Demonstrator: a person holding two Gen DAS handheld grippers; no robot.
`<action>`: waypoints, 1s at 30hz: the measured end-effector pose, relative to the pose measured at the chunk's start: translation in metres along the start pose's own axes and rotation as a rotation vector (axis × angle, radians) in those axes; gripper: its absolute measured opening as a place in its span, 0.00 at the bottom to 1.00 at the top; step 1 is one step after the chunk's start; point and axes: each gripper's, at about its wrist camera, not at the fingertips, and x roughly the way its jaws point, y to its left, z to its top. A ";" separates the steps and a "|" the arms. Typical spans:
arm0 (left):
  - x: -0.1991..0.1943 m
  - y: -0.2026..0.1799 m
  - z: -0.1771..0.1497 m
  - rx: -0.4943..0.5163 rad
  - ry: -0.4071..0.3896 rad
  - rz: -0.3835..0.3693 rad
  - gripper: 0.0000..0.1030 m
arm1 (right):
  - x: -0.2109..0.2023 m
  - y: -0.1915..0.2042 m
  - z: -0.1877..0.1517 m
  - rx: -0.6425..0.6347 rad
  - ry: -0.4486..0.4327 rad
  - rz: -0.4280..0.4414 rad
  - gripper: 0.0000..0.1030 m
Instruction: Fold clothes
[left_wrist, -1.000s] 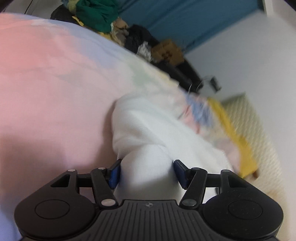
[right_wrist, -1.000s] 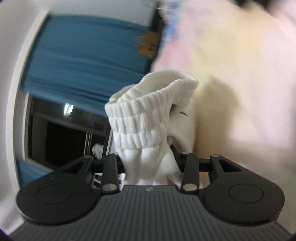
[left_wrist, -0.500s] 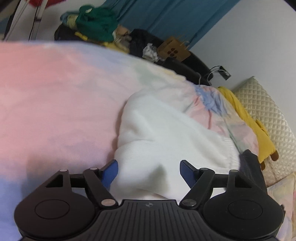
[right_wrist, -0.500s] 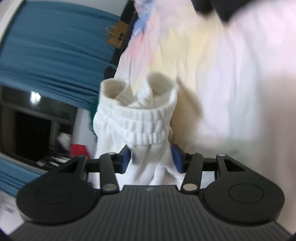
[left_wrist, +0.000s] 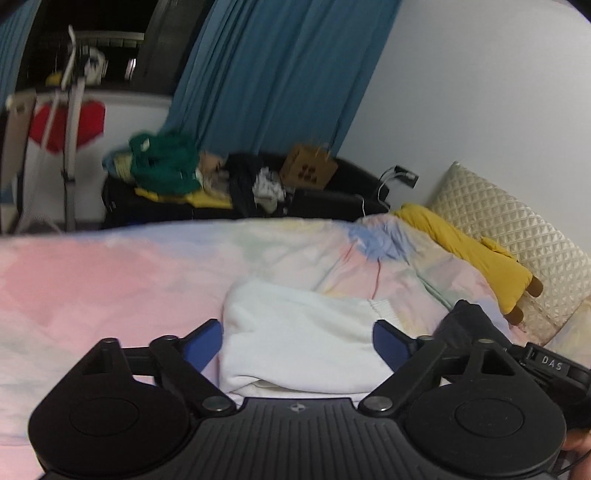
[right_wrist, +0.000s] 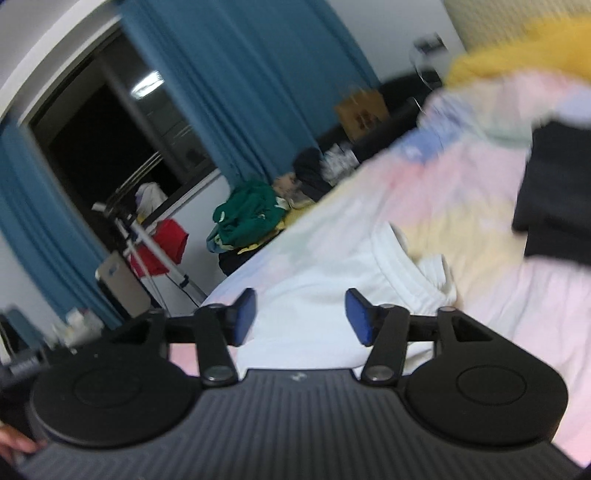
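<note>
Two grippers are held over a folded white garment (left_wrist: 299, 339) lying on the pastel bed (left_wrist: 92, 280); the left gripper (left_wrist: 297, 341) is seen with its jaws spread wide apart, the bundle lying free between and just ahead of them; the right gripper (right_wrist: 300, 314) is likewise seen with jaws apart and gripping nothing, the same garment (right_wrist: 332, 291) directly ahead, its ribbed waistband (right_wrist: 402, 269) turned to the right; the long axis appears to run across the left jaws; a black garment (right_wrist: 557, 199) is seen further up the bed; no containers are shown.
</note>
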 end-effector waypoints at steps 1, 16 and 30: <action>-0.017 -0.006 -0.002 0.022 -0.019 0.007 0.96 | -0.014 0.009 -0.002 -0.031 -0.016 -0.007 0.74; -0.138 -0.031 -0.083 0.192 -0.130 0.098 1.00 | -0.093 0.089 -0.073 -0.262 -0.084 -0.029 0.87; -0.108 0.002 -0.131 0.177 -0.166 0.165 1.00 | -0.079 0.094 -0.116 -0.338 -0.152 -0.113 0.87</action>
